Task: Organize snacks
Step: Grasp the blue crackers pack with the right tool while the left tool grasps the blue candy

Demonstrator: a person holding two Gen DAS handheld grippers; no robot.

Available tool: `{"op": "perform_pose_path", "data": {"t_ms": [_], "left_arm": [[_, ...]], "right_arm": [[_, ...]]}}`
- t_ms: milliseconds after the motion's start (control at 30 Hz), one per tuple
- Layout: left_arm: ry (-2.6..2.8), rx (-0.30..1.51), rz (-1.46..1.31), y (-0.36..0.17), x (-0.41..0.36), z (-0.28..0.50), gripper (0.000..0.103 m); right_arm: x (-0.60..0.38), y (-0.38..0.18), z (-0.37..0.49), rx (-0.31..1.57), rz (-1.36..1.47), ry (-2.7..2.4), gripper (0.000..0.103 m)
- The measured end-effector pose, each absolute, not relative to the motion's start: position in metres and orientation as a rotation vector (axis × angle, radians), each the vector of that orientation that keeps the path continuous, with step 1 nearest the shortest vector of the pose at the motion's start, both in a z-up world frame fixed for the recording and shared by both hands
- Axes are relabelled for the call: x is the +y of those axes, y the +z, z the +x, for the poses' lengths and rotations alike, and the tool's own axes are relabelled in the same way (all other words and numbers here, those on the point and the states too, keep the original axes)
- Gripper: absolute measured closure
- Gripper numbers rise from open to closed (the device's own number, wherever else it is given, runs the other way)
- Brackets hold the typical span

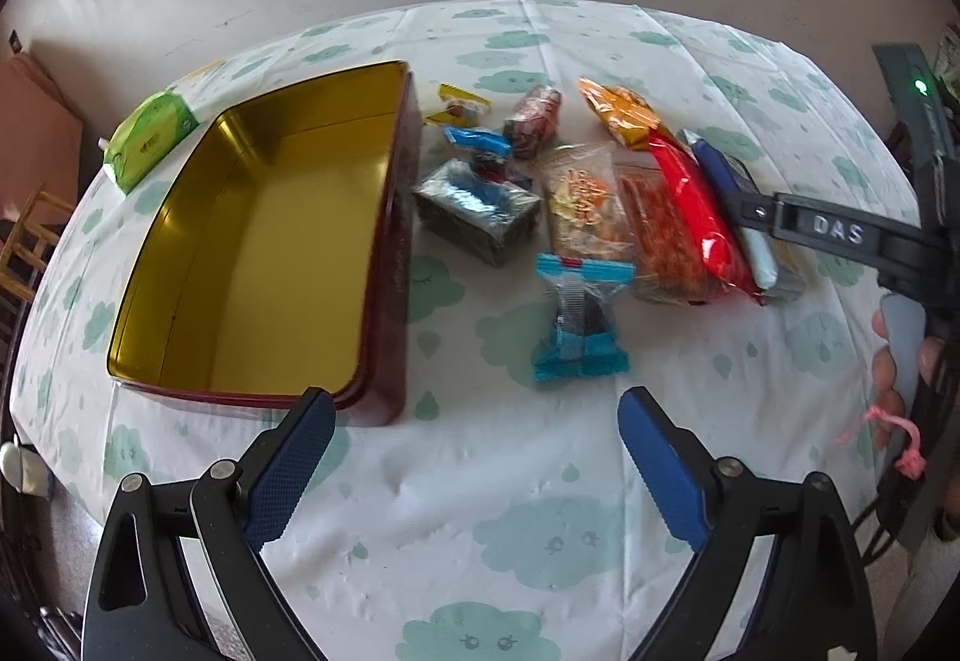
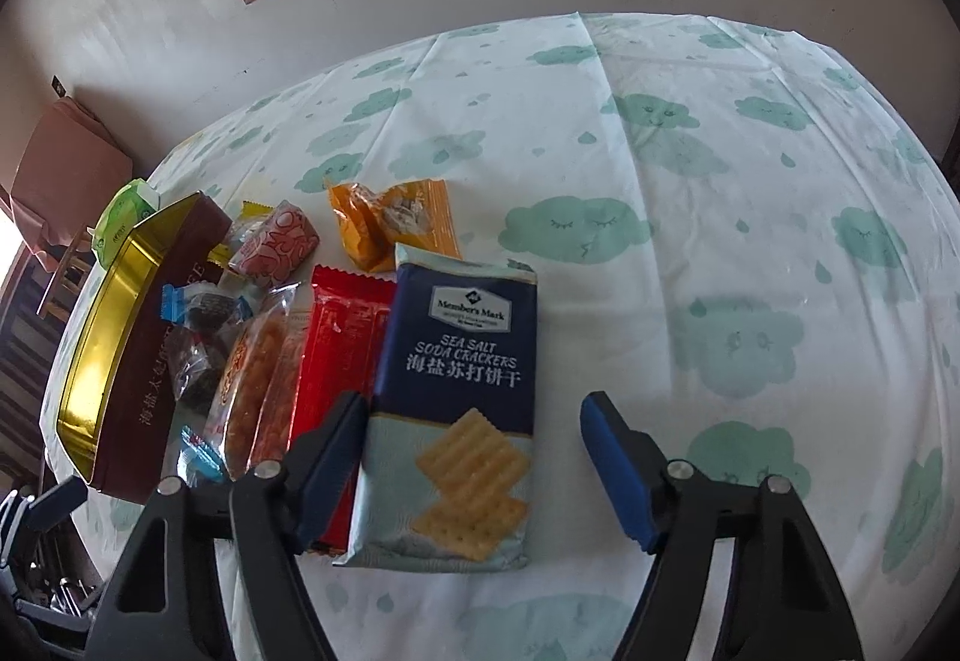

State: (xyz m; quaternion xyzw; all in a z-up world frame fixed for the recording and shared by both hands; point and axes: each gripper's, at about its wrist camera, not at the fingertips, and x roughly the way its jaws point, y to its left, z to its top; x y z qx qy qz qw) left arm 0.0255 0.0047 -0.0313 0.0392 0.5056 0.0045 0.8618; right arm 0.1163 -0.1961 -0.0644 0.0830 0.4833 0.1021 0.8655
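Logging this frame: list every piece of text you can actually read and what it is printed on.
"Member's Mark" – navy cracker pack.
"SEA SALT SODA CRACKERS" – same pack.
"海盐苏打饼干" – same pack.
"DAS" – arm of the right tongs, seen from the left wrist view.
Vertical Chinese lettering on the maroon tin wall: too blurred to read surely.
Green pack, red packet and the small wrappers: print too small.

The left tool (image 1: 474, 409) hangs with its blue-padded fingers (image 1: 291, 466) spread wide, gripping nothing. The right tool (image 2: 474, 421) is likewise spread wide and empty. In the left view a hand (image 1: 900, 361) grips the right tool's handle at the right edge.
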Motion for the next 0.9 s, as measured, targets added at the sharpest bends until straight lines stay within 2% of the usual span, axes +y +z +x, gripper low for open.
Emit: {"op": "perform_pose_path", "data": {"t_ms": [67, 200, 500, 667, 833, 900], "left_arm": [[-0.016, 1.055, 0.088, -0.030, -0.001, 0.025, 0.014], [-0.037, 1.052, 0.104, -0.029, -0.009, 0.025, 0.014], [-0.147, 1.125, 0.059, -0.034, -0.017, 0.040, 0.019], [-0.170, 1.209, -0.040, -0.043, -0.012, 0.053, 0.036], [-0.166, 1.210, -0.065, -0.044, -0.009, 0.061, 0.048], [-0.160, 1.210, -0.064, -0.044, -0.009, 0.064, 0.049]], "right_arm": [[-0.198, -0.066, 0.118, 1.011, 0.178, 0.217, 0.039], [-0.198, -0.066, 0.119, 1.008, 0.123, 0.213, 0.052], [-0.204, -0.066, 0.099, 0.994, 0.001, 0.148, 0.052], [-0.223, -0.065, 0.083, 0.999, 0.030, 0.111, 0.052], [-0.232, -0.065, 0.069, 1.000, 0.050, 0.096, 0.052], [-0.232, -0.064, 0.062, 1.000, 0.050, 0.092, 0.052]]}}
